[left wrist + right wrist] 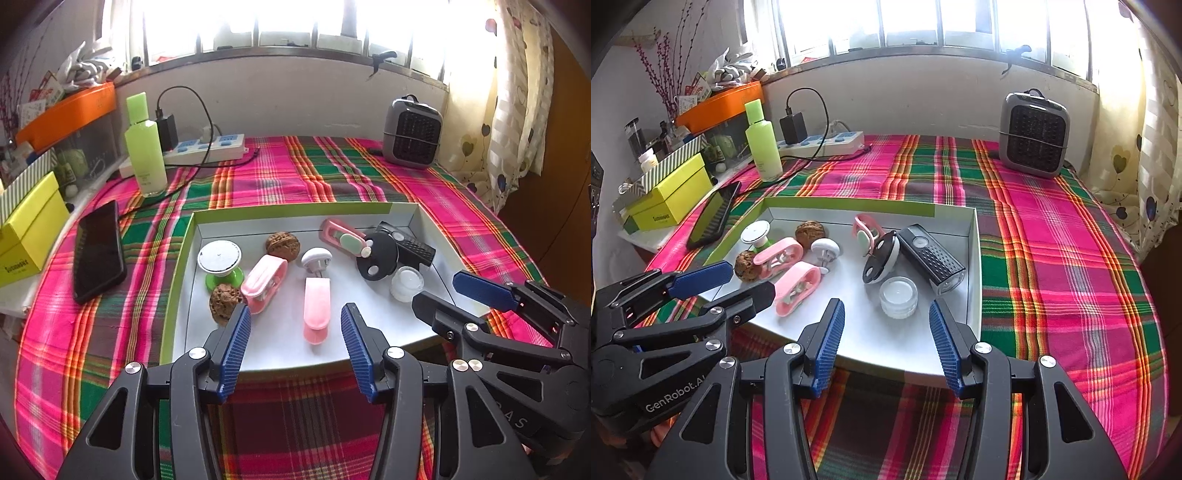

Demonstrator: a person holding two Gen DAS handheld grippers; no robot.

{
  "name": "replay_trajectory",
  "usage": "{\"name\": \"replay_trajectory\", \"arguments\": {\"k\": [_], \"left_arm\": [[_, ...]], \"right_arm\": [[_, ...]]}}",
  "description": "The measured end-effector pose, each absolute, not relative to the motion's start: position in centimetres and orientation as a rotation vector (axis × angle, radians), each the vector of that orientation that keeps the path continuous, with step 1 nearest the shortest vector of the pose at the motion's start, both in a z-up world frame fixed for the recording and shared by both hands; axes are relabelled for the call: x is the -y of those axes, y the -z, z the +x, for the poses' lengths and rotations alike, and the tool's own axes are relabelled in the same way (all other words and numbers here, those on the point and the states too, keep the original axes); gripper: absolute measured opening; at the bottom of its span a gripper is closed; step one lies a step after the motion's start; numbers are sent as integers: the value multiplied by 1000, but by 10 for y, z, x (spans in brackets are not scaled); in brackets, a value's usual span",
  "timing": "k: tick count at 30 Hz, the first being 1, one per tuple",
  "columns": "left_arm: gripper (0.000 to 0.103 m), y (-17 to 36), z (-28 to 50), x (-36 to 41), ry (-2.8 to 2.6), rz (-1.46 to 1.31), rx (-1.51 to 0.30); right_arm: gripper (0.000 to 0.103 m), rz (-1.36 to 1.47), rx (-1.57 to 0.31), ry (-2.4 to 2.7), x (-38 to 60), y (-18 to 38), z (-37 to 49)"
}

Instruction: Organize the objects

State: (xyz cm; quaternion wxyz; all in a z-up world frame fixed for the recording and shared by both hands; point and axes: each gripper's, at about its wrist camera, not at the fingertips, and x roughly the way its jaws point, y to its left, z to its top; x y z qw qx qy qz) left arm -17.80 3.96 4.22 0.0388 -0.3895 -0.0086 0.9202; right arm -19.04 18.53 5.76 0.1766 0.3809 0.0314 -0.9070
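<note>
1. Two risks show in the left wrist view: the left gripper (295,345), jaws apart and empty, hovers over the tray (295,212) near a pink clip (316,308); a walnut (224,303) beside its left finger could get knocked.
2. In the right wrist view, the right gripper (886,343), also apart and empty, faces the jar (898,297); the smooth jar may slip or bump the black disc (881,258).

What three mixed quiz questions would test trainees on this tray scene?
1. True or false: both the left gripper and right gripper are open.
2. How many walnuts lie in the tray?
3. The clear jar is nearest: A) the flashlight B) the green bottle C) the heater

Key: 1 true; 2 two; 3 A.
</note>
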Motion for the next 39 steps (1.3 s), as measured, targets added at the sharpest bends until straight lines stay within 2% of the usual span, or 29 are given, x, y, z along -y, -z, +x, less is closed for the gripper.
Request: {"name": "replay_trajectory", "arguments": {"k": [17, 39], "left_arm": [[51, -49, -135, -32, -2850, -1165, 45], [51, -12, -100, -28, -2820, -1344, 70]], "right_arm": [[49, 1052, -91, 2584, -185, -64, -149], [49, 1217, -103, 2579, -193, -32, -113]]}}
